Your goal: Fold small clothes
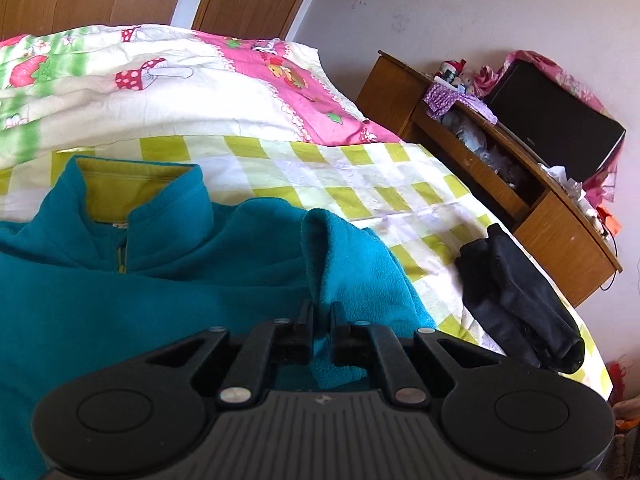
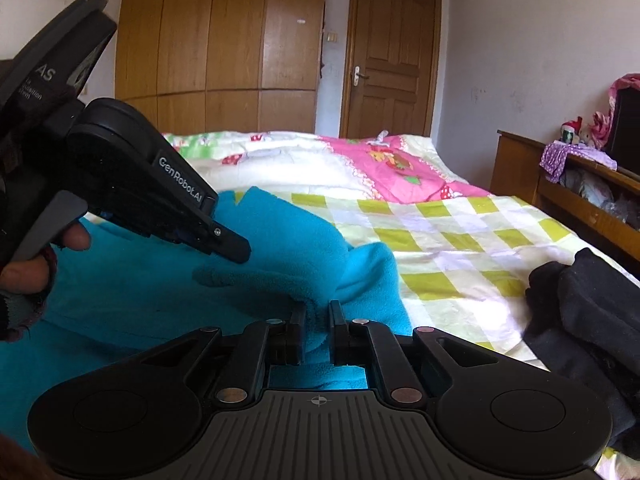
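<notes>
Both my grippers, left gripper (image 1: 322, 312) and right gripper (image 2: 318, 312), pinch the teal fleece (image 1: 180, 292); folding barely begun, black garment (image 1: 520, 304) beside the fleece untouched

Bright daylight, fisheye bend, dark foreground

My checked sheet (image 1: 360, 176) glares near white in strong daylight, while my right gripper (image 2: 318, 312) sits almost black in shadow. The wardrobe (image 2: 216, 40) and door (image 2: 390, 52) bow at the edges, corners vignette black, and my left gripper (image 2: 228, 246) looks slightly soft.
</notes>
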A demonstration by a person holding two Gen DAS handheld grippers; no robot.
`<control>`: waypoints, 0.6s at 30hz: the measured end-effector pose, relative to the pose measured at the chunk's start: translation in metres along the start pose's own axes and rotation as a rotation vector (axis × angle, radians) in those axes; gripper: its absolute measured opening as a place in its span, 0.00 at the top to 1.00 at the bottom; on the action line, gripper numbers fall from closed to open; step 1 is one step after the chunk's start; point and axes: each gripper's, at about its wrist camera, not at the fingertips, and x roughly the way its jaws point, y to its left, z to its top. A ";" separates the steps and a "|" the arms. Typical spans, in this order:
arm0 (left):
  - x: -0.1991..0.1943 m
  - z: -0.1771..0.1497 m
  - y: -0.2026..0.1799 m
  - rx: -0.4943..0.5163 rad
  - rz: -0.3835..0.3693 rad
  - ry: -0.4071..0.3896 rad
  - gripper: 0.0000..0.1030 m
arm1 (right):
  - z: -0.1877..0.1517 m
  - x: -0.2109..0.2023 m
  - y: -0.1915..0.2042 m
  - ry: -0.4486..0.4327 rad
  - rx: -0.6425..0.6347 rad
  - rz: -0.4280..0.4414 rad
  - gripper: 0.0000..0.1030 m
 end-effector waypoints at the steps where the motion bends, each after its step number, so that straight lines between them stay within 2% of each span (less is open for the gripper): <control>1: 0.005 -0.004 0.007 -0.016 0.010 0.023 0.80 | -0.003 0.002 0.001 0.012 -0.012 0.001 0.92; 3: 0.023 -0.012 0.016 -0.026 0.080 0.088 0.80 | -0.015 0.019 0.004 0.089 -0.038 0.008 0.91; 5: 0.032 -0.022 0.020 -0.029 0.102 0.121 0.79 | -0.025 0.029 0.008 0.136 -0.034 0.023 0.91; 6: 0.031 -0.023 0.020 -0.032 0.098 0.119 0.79 | -0.027 0.027 0.012 0.125 -0.060 0.013 0.90; 9: 0.024 -0.019 0.012 -0.005 0.095 0.088 0.79 | -0.027 0.012 0.021 0.061 -0.136 -0.024 0.77; 10: 0.023 -0.016 0.010 0.000 0.087 0.082 0.77 | -0.027 0.009 0.022 0.051 -0.149 -0.025 0.77; 12: 0.028 -0.011 0.009 0.001 0.069 0.099 0.64 | -0.026 0.008 0.021 0.057 -0.143 -0.008 0.77; 13: 0.035 -0.010 0.010 0.003 0.063 0.133 0.48 | -0.025 0.009 0.021 0.062 -0.132 0.000 0.77; 14: 0.042 -0.010 0.009 0.003 0.071 0.149 0.45 | -0.024 0.011 0.022 0.062 -0.124 0.001 0.77; 16: 0.047 -0.012 0.006 0.013 0.091 0.155 0.46 | -0.022 0.016 0.026 0.069 -0.143 -0.025 0.78; 18: 0.042 -0.015 0.002 0.029 0.084 0.141 0.63 | -0.021 0.021 0.026 0.101 -0.146 -0.043 0.80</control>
